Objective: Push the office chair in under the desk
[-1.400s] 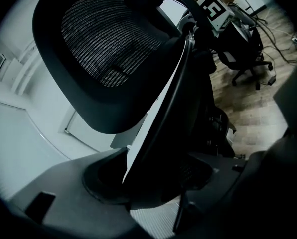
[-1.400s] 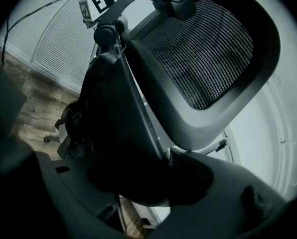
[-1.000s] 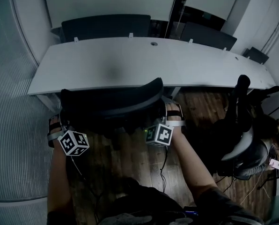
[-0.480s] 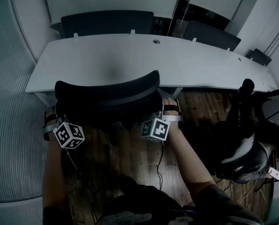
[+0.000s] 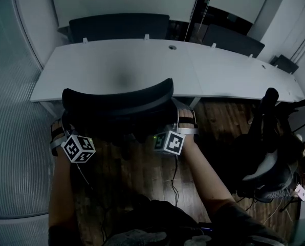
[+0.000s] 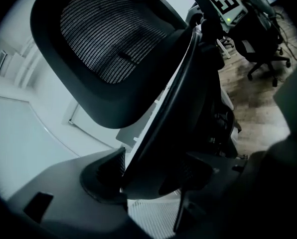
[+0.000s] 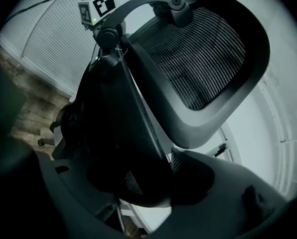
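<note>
Head view: the office chair sits dead centre, and its curved backrest already overlaps the near edge of the white bench. The seat is hidden under the backrest, so I can't tell how far under it actually is.

The left gripper is on the backrest's left end and the right gripper is on its right end. In the left gripper view the jaws are pinched on the backrest's side rail, with pads touching it on both sides. It's the same deal in the right gripper view, where the jaws are clamped on the opposite edge. So both are gripping the chair, not open.

The bit that matters is that the chair lies straight ahead of both grippers, toward the top of the frame, right between them and the bench. The backrest's long axis runs left to right, roughly parallel to the bench edge. The right gripper looks a touch higher in the frame than the left, so slightly nearer the bench.

My guess is that the push goes straight up-frame with both sides even, otherwise the chair swivels. A second chair stands well off at the lower right, out of the way.
</note>
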